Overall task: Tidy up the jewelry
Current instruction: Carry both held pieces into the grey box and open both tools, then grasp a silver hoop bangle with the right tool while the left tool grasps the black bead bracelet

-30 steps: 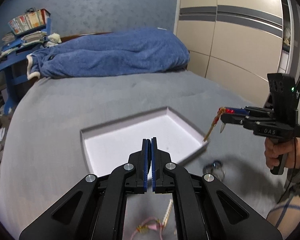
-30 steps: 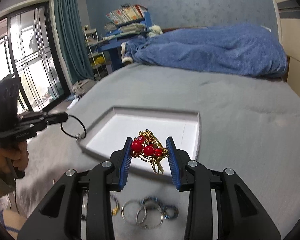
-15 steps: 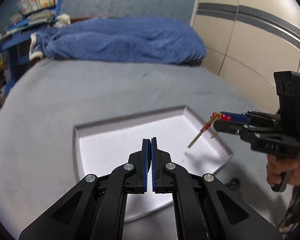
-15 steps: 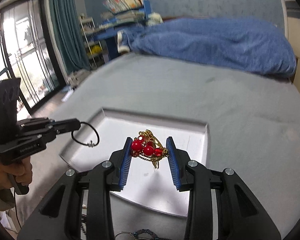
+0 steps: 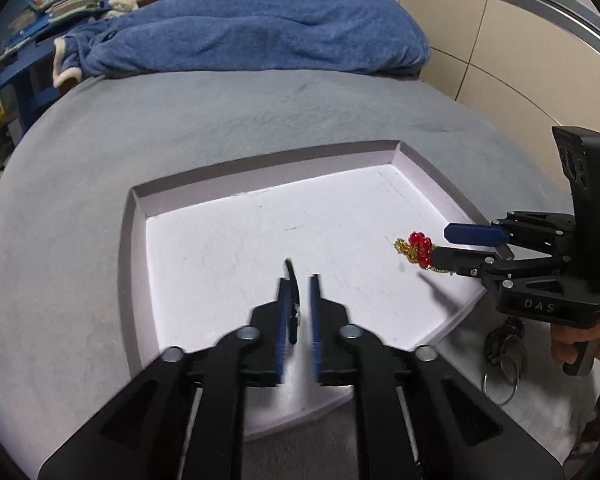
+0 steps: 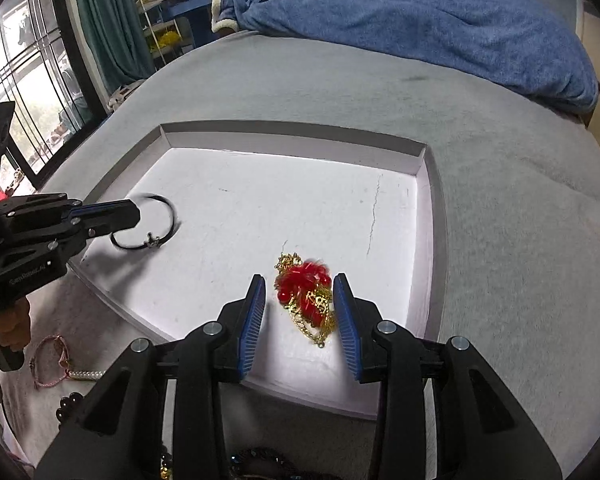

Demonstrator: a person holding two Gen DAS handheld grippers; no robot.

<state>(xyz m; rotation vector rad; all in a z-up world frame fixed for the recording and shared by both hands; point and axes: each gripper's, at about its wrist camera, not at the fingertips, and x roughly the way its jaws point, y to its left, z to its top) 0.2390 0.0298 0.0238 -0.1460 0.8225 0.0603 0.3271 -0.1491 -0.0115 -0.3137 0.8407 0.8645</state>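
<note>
Blurring softened both pieces of jewelry, so it was hard to tell whether either one was gripped or already free. The left gripper (image 5: 299, 312) stood over the near part of the white tray (image 5: 140, 216), its blue pads parted a little; the black ring bracelet (image 6: 146, 222) lay against the left pad and was seen only edge-on from that wrist. In the right wrist view the same bracelet showed as a thin dark hoop with a small clasp at its lower edge, hanging at the gripper's tip just above the tray floor, its shadow beneath it. The right gripper (image 6: 300, 312) was spread wide, and the red bead and gold chain cluster (image 6: 306, 296) sat between the pads, close to the right one; whether it touched could not be told. Its beads were glossy red, tangled in fine gold links. A pink bracelet (image 6: 50, 360), a short pearl strand (image 6: 86, 374) and metal rings (image 5: 500, 376) lay on the grey bedspread (image 5: 80, 152) outside the tray, some cut off by the gripper bodies.
</note>
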